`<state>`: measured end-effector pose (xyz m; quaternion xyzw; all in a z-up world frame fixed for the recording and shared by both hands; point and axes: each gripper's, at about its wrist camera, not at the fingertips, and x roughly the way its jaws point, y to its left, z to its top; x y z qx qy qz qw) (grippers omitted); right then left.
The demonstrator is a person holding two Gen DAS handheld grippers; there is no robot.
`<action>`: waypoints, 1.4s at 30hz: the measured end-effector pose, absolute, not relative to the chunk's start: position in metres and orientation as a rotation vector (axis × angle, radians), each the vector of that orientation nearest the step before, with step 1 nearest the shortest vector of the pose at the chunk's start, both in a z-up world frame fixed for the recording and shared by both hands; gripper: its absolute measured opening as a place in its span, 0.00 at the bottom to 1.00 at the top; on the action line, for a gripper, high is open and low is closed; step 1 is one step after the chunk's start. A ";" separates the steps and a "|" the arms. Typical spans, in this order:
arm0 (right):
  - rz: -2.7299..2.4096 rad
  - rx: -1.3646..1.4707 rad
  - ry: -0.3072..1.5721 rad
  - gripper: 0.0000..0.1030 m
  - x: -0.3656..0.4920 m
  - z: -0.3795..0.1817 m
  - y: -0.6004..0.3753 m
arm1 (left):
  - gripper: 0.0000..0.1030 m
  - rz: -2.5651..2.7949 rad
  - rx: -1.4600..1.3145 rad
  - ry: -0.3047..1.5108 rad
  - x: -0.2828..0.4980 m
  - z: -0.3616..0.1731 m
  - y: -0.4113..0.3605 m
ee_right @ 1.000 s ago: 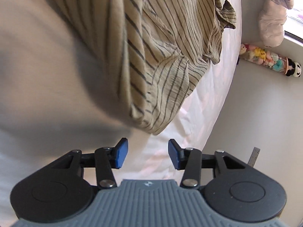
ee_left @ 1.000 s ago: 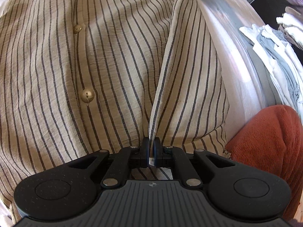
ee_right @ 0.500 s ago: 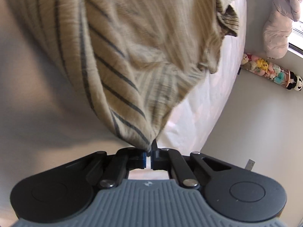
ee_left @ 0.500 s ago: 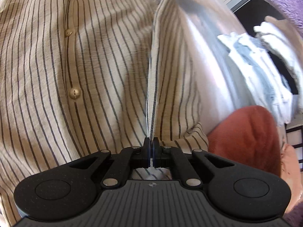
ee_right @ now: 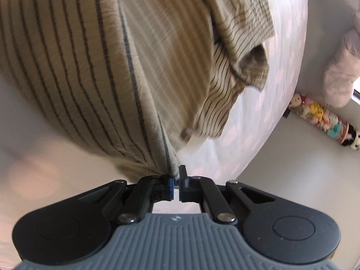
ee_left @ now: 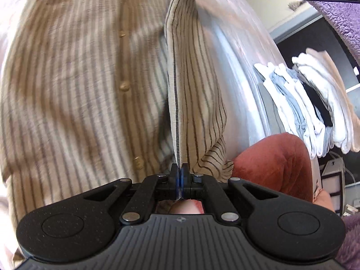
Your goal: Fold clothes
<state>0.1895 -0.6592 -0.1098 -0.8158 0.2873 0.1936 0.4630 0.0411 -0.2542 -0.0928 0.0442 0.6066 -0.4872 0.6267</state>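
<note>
While both my left gripper (ee_left: 180,175) and right gripper (ee_right: 176,180) are pinching the shirt (ee_left: 78,78), its edge is running straight ahead of them.

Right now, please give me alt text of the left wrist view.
The left gripper is shut on the edge of a beige striped button-up shirt lying on a pale bed; a rust-red cloth lies right.
</note>
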 end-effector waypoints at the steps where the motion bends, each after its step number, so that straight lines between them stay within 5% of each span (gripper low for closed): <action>1: 0.485 -2.010 0.701 0.04 0.194 -0.113 -0.652 | 0.00 -1.111 0.090 1.398 0.043 -0.094 -0.250; 20: 0.569 -2.056 0.646 0.04 0.268 -0.164 -0.563 | 0.00 -1.079 -0.027 1.522 0.061 -0.119 -0.211; 24: 0.476 -2.008 0.665 0.31 0.270 -0.161 -0.558 | 0.00 -1.073 -0.045 1.522 0.061 -0.121 -0.209; 29: 0.352 -1.857 0.725 0.32 0.259 -0.131 -0.561 | 0.00 -1.066 -0.068 1.522 0.062 -0.123 -0.206; 34: 0.199 -1.569 0.873 0.52 0.219 -0.097 -0.567 | 0.00 -1.075 -0.117 1.504 0.063 -0.122 -0.204; 42: 0.126 -1.011 1.048 0.54 0.075 -0.053 -0.538 | 0.00 -1.107 -0.194 1.457 0.066 -0.120 -0.205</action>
